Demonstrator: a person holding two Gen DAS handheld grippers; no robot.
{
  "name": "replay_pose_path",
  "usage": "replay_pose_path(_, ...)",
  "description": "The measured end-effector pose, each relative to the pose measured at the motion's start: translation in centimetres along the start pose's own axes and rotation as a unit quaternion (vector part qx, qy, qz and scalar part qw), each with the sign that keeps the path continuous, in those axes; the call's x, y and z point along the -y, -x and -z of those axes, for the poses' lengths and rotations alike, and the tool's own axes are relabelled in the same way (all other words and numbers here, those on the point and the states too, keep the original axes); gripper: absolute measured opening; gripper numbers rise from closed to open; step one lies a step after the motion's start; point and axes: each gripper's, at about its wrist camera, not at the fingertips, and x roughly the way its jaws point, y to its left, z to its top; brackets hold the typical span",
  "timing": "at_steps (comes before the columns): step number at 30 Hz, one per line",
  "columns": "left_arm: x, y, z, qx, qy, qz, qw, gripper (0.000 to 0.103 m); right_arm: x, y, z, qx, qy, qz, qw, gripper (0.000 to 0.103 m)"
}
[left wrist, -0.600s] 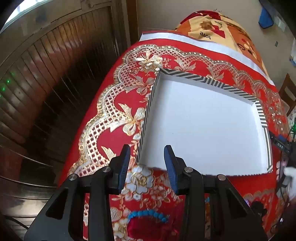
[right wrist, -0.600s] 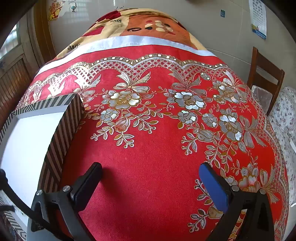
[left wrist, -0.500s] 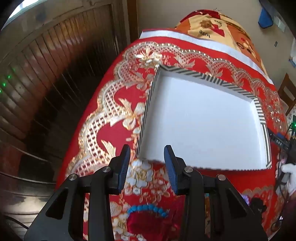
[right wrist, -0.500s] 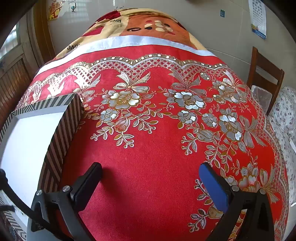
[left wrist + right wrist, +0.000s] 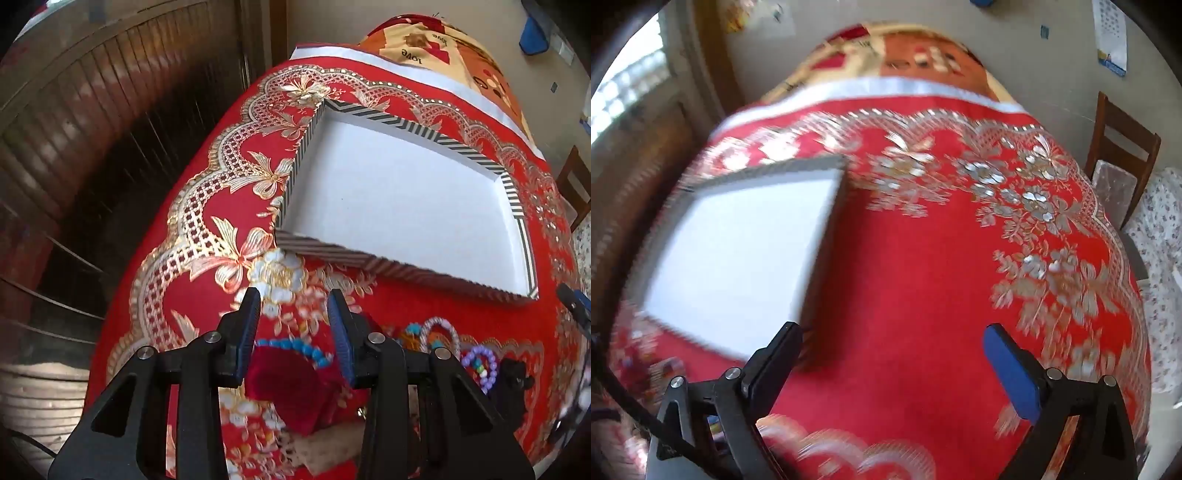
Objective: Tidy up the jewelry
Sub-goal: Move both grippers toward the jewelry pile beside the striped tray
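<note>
Jewelry sits in a loose cluster at the near edge of my counter (image 5: pixel 207 302), which is draped in a red cloth with gold floral embroidery. I count three beaded pieces: a turquoise bead bracelet (image 5: pixel 295 349), a white bead loop (image 5: pixel 441 332) and a purple bead bracelet (image 5: pixel 482 365); more may hide under my rig. A dark red velvet pouch (image 5: pixel 291 391) lies beside them. One shallow white cardboard tray with a black-and-white striped rim (image 5: pixel 469 151) waits just beyond, empty, probably to receive them. My left gripper (image 5: pixel 293 325) hangs above the turquoise bracelet, jaws parted, holding nothing. My right gripper (image 5: pixel 892 363) is spread wide, also holding nothing, over bare cloth beside the tray.
</note>
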Motion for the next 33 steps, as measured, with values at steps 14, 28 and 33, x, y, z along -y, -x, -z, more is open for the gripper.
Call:
replay_pose_path(14,1.5,4.0,4.2,0.036,-0.014,0.005,0.9993,0.037,-8.4,8.7,5.7,0.044,0.049,-0.040,0.997,0.098)
replay_pose_path(28,2.1,5.9,6.3,0.053,-0.022,0.016,0.9982,0.037,-10.6,10.6,7.3,0.047,0.064,-0.050,0.996,0.098)
replay_pose_path(33,2.2,6.1,6.7,0.055,-0.024,0.014,0.9981,0.037,-10.9,10.8,7.6,0.048,0.065,-0.050,0.995,0.098)
